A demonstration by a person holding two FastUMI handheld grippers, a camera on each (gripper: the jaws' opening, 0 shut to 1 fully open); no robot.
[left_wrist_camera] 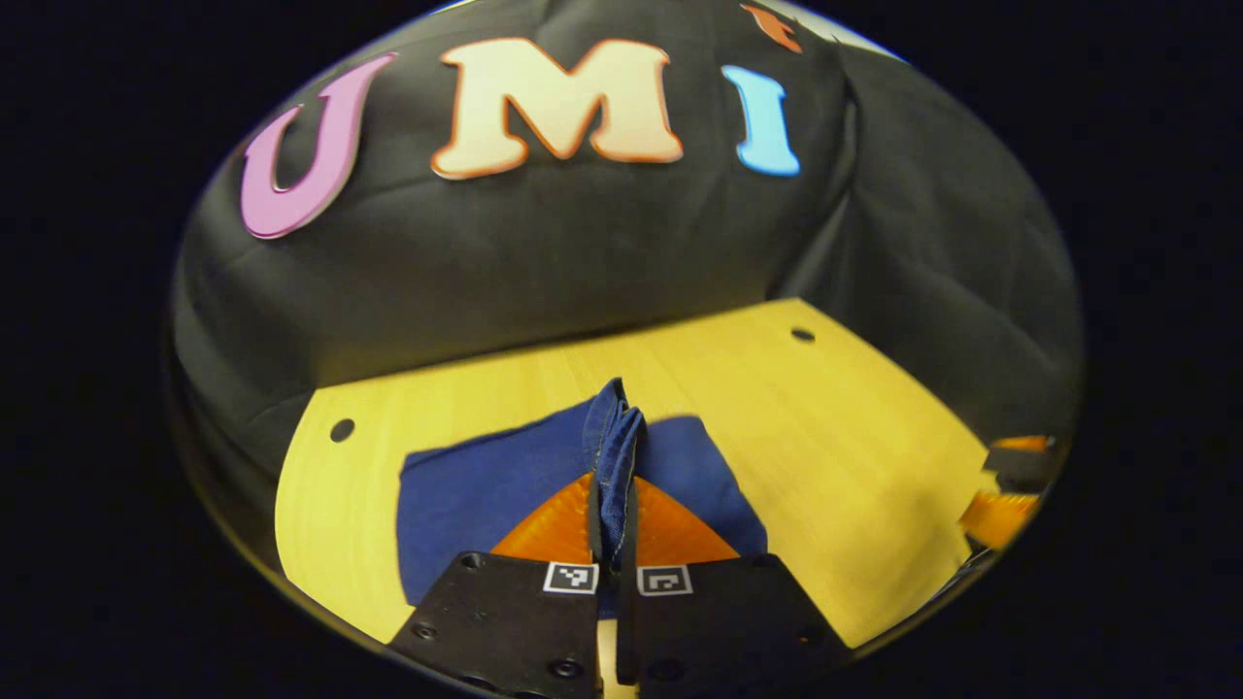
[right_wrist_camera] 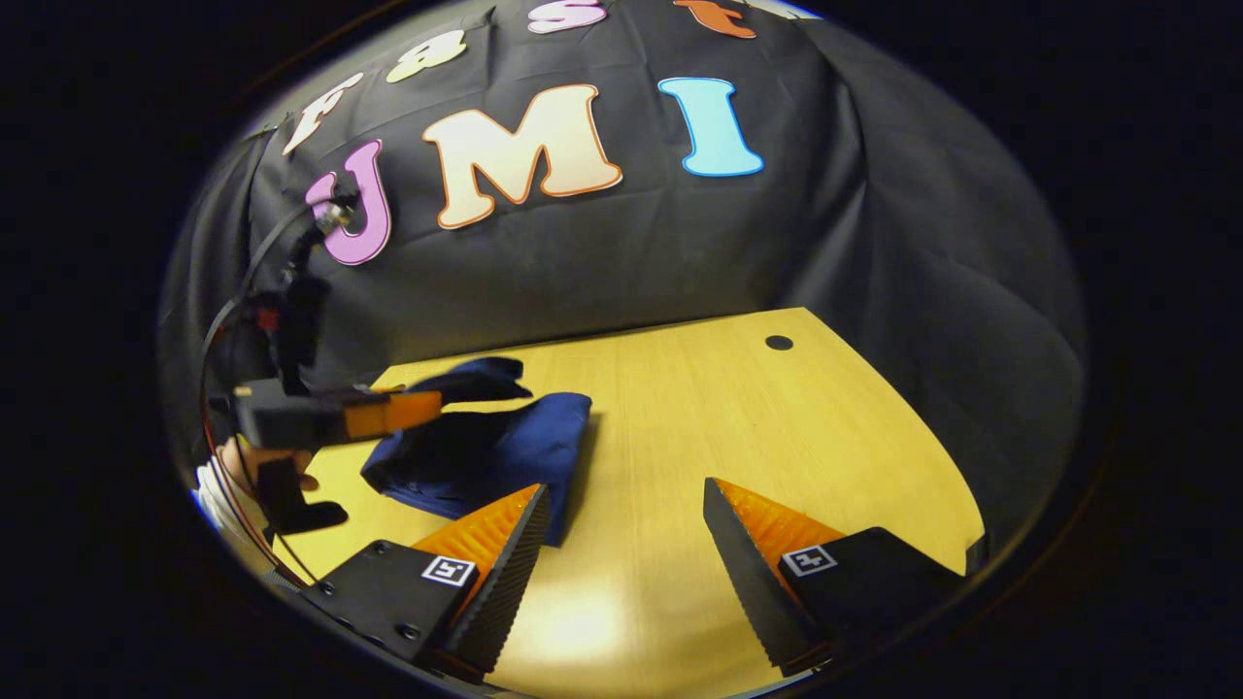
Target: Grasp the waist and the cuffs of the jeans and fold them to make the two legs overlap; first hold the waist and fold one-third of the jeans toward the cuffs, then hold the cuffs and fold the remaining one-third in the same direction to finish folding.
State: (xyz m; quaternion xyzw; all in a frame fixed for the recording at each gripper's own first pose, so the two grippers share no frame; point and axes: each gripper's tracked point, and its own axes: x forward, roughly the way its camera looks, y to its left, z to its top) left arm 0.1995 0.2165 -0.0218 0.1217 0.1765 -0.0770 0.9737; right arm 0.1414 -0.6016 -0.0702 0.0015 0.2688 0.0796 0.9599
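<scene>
Jeans point(left_wrist_camera: 505, 485) lie bunched on the table point(left_wrist_camera: 825, 437), one edge pinched tight in the left gripper point(left_wrist_camera: 612, 529). Right gripper point(right_wrist_camera: 621, 524) hangs wide open, holding nothing.

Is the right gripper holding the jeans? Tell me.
No. In the right gripper view, the right gripper is open over the bare table, beside the jeans.

Your left gripper view rides low and close over the folded dark blue denim jeans point(left_wrist_camera: 486, 490), facing the black cloth wall point(left_wrist_camera: 544, 243). Your right gripper view sits farther right, looking across the yellow wooden table point(right_wrist_camera: 777, 437). Both share jeans point(right_wrist_camera: 495, 451), table point(left_wrist_camera: 825, 437), and wall point(right_wrist_camera: 631, 243).
</scene>
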